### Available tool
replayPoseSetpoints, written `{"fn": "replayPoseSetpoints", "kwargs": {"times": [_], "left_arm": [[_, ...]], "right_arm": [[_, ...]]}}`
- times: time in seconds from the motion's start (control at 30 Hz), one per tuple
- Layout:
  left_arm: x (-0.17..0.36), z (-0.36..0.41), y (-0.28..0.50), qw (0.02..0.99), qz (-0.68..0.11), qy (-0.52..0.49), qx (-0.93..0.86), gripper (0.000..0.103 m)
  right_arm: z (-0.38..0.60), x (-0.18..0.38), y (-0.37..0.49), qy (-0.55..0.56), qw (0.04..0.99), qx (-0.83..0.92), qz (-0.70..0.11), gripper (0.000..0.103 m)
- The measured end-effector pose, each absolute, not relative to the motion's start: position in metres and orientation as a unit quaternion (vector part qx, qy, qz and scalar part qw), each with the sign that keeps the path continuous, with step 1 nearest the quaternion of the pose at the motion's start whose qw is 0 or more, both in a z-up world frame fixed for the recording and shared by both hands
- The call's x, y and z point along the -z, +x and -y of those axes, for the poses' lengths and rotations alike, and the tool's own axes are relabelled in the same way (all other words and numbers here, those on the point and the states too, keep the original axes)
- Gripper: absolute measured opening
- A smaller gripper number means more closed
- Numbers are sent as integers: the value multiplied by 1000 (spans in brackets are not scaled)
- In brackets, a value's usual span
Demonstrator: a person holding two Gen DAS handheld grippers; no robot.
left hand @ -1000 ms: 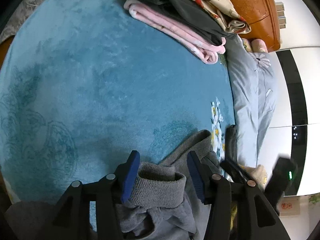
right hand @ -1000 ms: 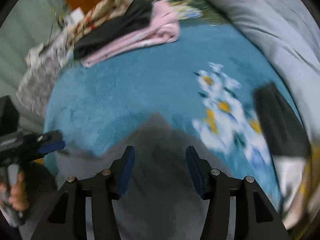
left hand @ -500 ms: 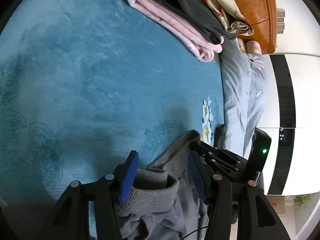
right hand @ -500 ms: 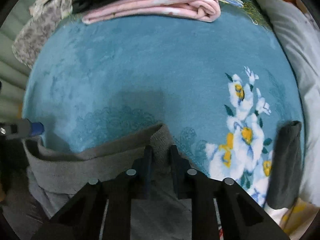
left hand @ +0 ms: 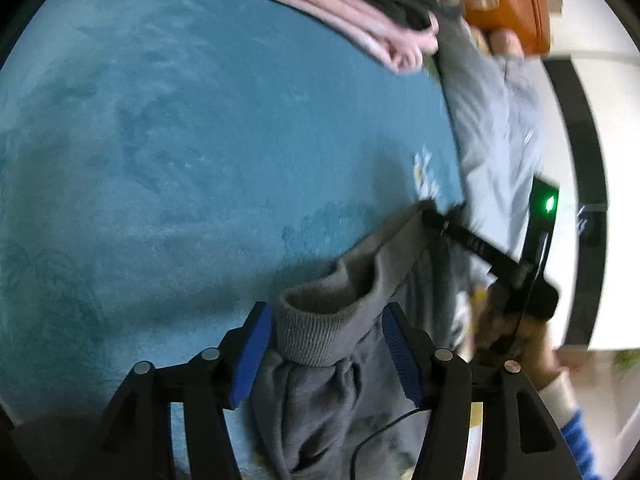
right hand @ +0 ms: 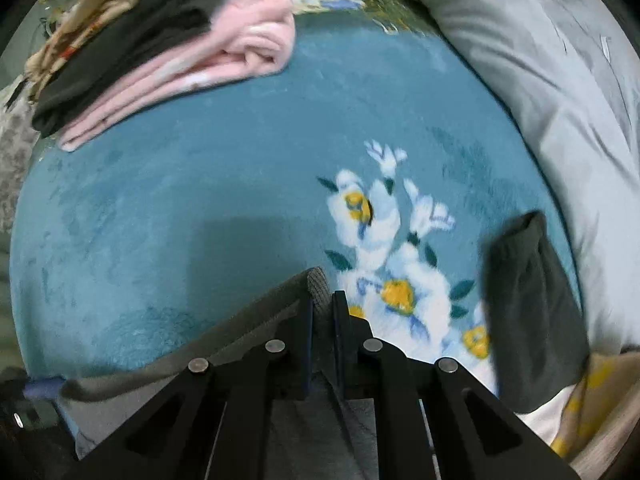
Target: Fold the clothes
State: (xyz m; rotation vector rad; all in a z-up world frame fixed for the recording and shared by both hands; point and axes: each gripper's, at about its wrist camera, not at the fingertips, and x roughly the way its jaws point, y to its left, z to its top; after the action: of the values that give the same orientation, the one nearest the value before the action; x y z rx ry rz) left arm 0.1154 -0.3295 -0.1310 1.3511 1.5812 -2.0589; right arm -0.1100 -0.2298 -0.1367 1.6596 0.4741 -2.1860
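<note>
Gripping: right tongs pressed together on the ribbed edge of the grey sweatpants, pinching the fabric at a corner raised off the blanket
Left tongs: spread wide, blue pads on either side of a ribbed cuff, which stands up between them; whether the pads touch the cuff cannot be told
Grey sweatpants, place: bunched at the near edge of the bed, lying on the teal blanket, the waistband stretched in a line from one pair of tongs towards the other
Right tongs, from the left camera: seen at the right, black fingers clamped on the far end of the waistband, a green light on the body, a hand behind it, blurred
Blanket pattern: white and yellow flowers just beyond the right tongs
Folded pile: pink, dark and patterned garments stacked at the far side of the blanket, well apart from the sweatpants
Dark folded cloth: lying at the right, near the flowers
Pale grey quilt: along the right edge of the blanket
</note>
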Motion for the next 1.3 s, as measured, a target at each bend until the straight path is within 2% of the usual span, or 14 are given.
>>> {"fn": "replayPoseSetpoints", "kwargs": {"times": [0.17,0.33,0.4,0.47,0.6,0.63,0.7,0.73,0.77,0.8,0.87,0.97,1.1,1.3], "left_arm": [[145,320,104,124,-509,522,673,62],[142,314,103,130,-483,528,686,60],[141,312,100,129,-472,532,691,60],[142,312,97,129,-467,535,693,60],[142,316,96,121,-476,527,694,60],[142,317,96,118,-481,523,694,59],[141,317,96,113,-484,520,694,54],[141,316,95,111,-483,521,695,45],[140,315,94,109,-481,522,696,41],[138,312,92,108,-476,521,700,40],[135,308,89,105,-464,521,709,26],[130,305,87,109,-452,512,722,16],[127,306,89,117,-450,505,727,15],[125,309,91,115,-454,512,720,15]], "right_arm": [[227,136,-112,583,155,781,-162,9],[225,136,-110,584,142,786,-145,11],[221,129,-109,584,145,788,-129,16],[212,116,-107,583,149,792,-101,28],[176,70,-85,551,152,820,-28,31],[165,61,-73,546,151,824,-5,36],[143,50,-41,540,144,829,37,41],[129,49,-23,540,137,829,52,41],[108,49,2,543,120,828,67,42],[85,49,30,549,97,827,80,42],[40,50,83,565,46,817,105,42],[-29,51,163,587,-39,796,146,42],[-114,44,301,577,-174,758,248,46],[-159,53,478,515,-306,692,402,51]]}}
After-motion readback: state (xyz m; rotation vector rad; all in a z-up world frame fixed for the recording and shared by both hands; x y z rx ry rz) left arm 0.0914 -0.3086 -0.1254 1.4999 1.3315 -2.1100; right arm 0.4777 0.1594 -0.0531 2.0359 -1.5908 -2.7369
